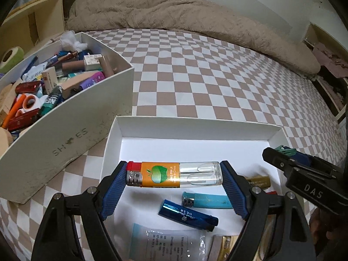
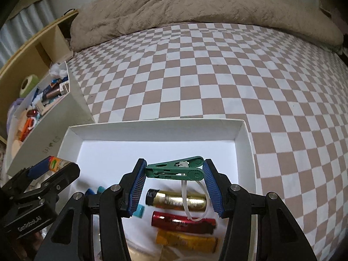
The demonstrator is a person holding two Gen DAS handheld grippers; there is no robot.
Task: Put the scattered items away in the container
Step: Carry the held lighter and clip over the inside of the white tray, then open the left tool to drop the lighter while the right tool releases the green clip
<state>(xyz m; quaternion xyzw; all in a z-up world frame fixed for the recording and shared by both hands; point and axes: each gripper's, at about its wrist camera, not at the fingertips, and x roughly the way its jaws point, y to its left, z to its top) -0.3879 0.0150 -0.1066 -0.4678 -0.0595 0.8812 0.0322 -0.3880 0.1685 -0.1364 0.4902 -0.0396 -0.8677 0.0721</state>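
Observation:
My left gripper [image 1: 174, 175] is shut on an orange and clear lighter [image 1: 174, 175], held crosswise above a shallow white tray [image 1: 195, 128]. My right gripper [image 2: 174, 170] is shut on a green clothes peg [image 2: 175, 170] with a white loop hanging from it, also above the tray [image 2: 156, 130]. In the tray lie a teal lighter [image 1: 206, 200], a dark blue lighter [image 1: 187, 214], a gold tube [image 2: 180, 200], a red tube [image 2: 184, 219] and a yellow one [image 2: 187, 239]. The right gripper shows in the left wrist view [image 1: 304, 174], the left gripper in the right wrist view [image 2: 43, 174].
A tall white shoe box [image 1: 71, 128] full of small items stands left of the tray on the checkered bed sheet [image 1: 217, 76]. A beige blanket [image 1: 174, 13] lies at the far edge. A wooden shelf [image 1: 26, 28] is at far left. A receipt packet [image 1: 167, 245] lies in the tray's near part.

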